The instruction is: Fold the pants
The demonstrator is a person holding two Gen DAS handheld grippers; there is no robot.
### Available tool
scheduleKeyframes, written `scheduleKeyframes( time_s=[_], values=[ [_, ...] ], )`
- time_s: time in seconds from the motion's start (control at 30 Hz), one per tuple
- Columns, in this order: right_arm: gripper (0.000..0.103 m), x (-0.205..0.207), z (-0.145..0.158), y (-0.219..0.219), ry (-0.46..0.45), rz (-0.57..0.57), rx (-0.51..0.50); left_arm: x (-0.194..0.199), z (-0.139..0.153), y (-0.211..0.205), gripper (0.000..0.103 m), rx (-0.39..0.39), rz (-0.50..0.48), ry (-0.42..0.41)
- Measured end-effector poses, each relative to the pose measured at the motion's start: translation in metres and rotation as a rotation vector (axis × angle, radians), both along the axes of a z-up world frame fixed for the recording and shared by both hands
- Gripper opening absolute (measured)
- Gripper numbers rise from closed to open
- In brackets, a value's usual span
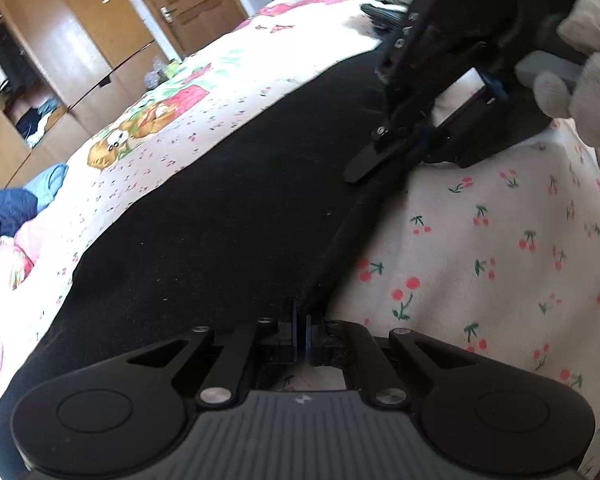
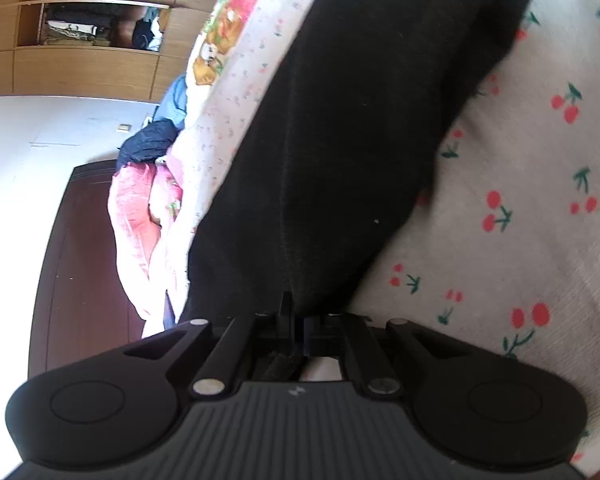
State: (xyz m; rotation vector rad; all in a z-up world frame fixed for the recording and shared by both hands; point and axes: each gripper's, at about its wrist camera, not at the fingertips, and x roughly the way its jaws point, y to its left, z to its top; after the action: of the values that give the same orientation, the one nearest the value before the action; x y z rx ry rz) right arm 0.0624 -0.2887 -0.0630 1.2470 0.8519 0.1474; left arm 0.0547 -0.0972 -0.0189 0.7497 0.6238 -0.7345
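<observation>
1. The black pants [image 1: 228,208] lie flat on a cherry-print bedsheet [image 1: 500,248], stretching ahead of both sets of jaws.
2. The left gripper [image 1: 301,320] has its jaws pressed together on the pants' near edge.
3. The right gripper [image 2: 296,320] likewise pinches the fabric edge, held by a white-gloved hand [image 1: 588,80].
4. A wooden wardrobe [image 1: 52,60] stands far beyond the jaws.

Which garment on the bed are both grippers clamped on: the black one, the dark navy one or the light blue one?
The black pants. The left gripper and right gripper pinch their edge; the navy garment and light blue garment lie untouched beyond.
</observation>
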Motion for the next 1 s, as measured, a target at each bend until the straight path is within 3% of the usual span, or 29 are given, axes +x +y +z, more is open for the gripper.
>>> scheduleKeyframes(
  time_s=[0.13,0.27,0.43,0.63,0.77,0.9,1.0],
  values=[
    [0.004,0.0,-0.007,-0.004,0.006,0.004,0.017,0.001,0.001,-0.001,0.017,0.013,-0.016,-0.006],
    [0.009,-0.007,0.005,-0.01,-0.04,-0.033,-0.046,-0.001,0.004,0.0,0.018,0.007,-0.009,0.001],
    [0.011,-0.017,-0.011,-0.033,-0.048,-0.164,0.094,-0.008,0.002,-0.005,0.018,0.036,-0.015,-0.03],
    [0.01,-0.021,-0.011,-0.054,-0.055,-0.279,0.091,-0.005,0.001,-0.005,0.018,0.067,-0.041,-0.037],
    [0.011,-0.032,0.009,-0.078,-0.092,-0.357,-0.097,-0.004,0.0,-0.007,0.018,0.07,-0.036,-0.029],
    [0.011,-0.049,0.011,-0.122,-0.083,-0.49,-0.08,-0.002,-0.001,-0.009,0.018,0.073,-0.033,-0.025],
    [0.011,-0.056,0.02,-0.146,-0.087,-0.578,-0.173,0.0,-0.002,-0.012,0.018,0.083,-0.033,-0.028]
  ],
)
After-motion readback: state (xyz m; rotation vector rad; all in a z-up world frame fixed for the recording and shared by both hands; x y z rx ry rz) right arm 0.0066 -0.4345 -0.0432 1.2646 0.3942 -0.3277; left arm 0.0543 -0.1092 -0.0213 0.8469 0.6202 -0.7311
